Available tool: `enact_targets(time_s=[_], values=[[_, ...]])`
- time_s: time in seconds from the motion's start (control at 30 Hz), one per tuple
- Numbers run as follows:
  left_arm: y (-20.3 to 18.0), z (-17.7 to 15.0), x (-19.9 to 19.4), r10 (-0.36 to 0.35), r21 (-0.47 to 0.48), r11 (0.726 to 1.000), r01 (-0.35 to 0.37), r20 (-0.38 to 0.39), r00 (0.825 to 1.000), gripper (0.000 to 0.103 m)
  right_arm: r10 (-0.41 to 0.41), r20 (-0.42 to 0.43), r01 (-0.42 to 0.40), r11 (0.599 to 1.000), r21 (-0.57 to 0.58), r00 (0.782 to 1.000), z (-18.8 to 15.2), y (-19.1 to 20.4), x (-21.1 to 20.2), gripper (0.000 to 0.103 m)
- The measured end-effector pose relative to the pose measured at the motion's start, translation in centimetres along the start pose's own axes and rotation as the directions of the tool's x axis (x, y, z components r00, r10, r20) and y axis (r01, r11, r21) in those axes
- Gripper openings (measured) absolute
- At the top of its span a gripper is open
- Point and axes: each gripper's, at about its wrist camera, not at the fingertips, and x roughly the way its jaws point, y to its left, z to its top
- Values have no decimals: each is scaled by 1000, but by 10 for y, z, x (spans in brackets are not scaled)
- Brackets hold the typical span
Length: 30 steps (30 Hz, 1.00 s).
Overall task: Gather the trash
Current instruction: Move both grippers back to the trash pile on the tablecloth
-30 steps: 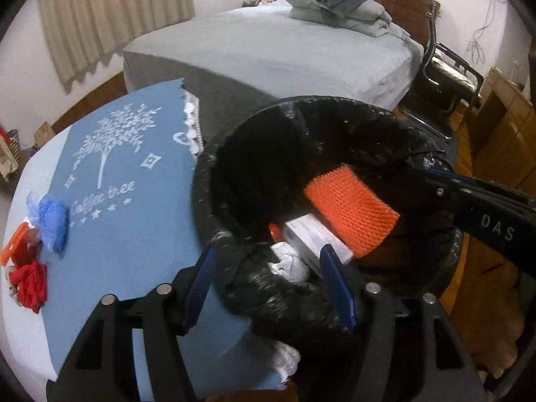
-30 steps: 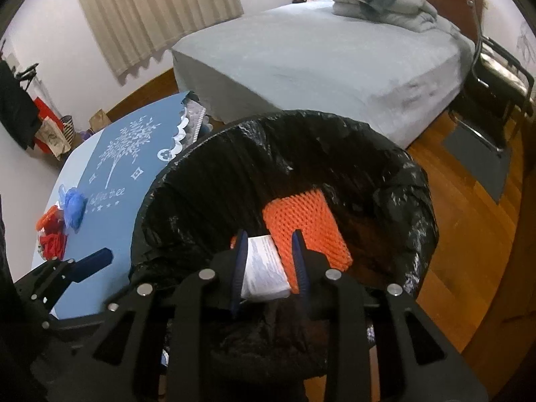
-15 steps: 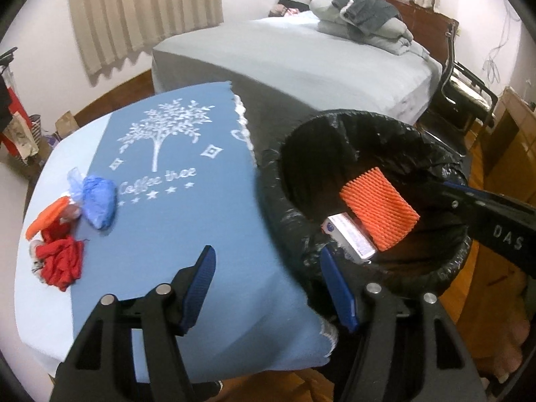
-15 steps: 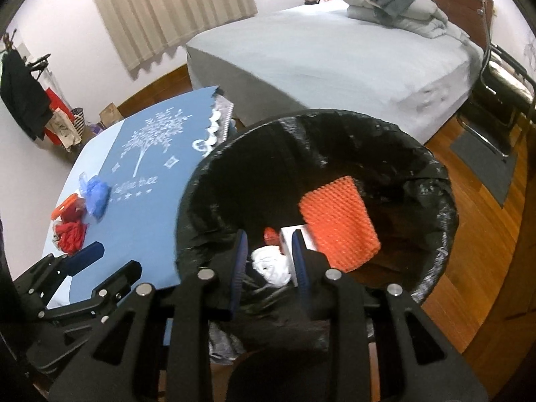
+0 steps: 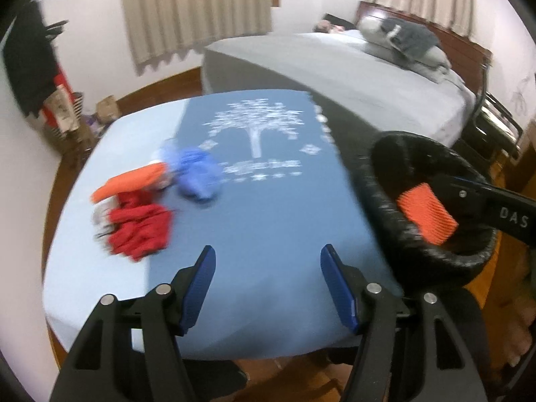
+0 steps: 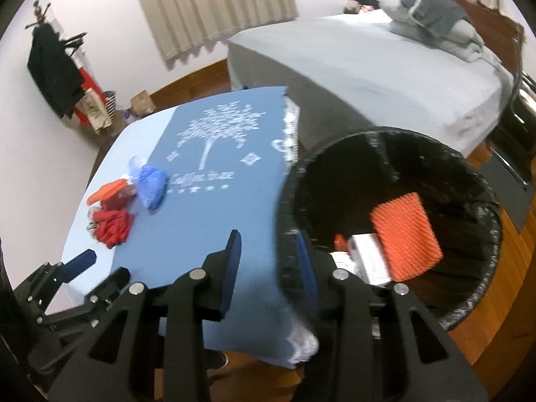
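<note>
Left tool (image 5: 264,281): jaws wide apart, empty.
Right tool (image 6: 268,261): just been opening, nothing between.
Bin (image 6: 469,305): holds orange mesh (image 6: 405,238), box.
Left on table (image 5: 268,221): red (image 5: 139,229), orange (image 5: 129,182), blue (image 5: 199,176) scraps.

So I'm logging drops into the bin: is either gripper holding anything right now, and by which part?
Nothing is held. The left gripper is open over the tablecloth. The right gripper, its fingers just opening, is empty beside the bin.
</note>
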Motion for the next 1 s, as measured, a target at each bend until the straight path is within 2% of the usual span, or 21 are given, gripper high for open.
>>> enact_targets(time_s=[0.23, 0.43, 0.73, 1.0], values=[[79, -8, -7, 93, -98, 991, -92, 5, 996, 64, 39, -13, -39, 998, -56, 999, 1, 48, 11, 34], [129, -18, -8, 152, -147, 978, -150, 0, 988, 64, 63, -26, -66, 993, -94, 998, 1, 82, 21, 34], [177, -24, -2, 181, -184, 967, -176, 8, 984, 64, 84, -39, -89, 985, -147, 996, -3, 133, 43, 34], [196, -25, 11, 164, -183, 970, -161, 5, 986, 64, 87, -39, -93, 978, -186, 995, -1, 167, 61, 34]])
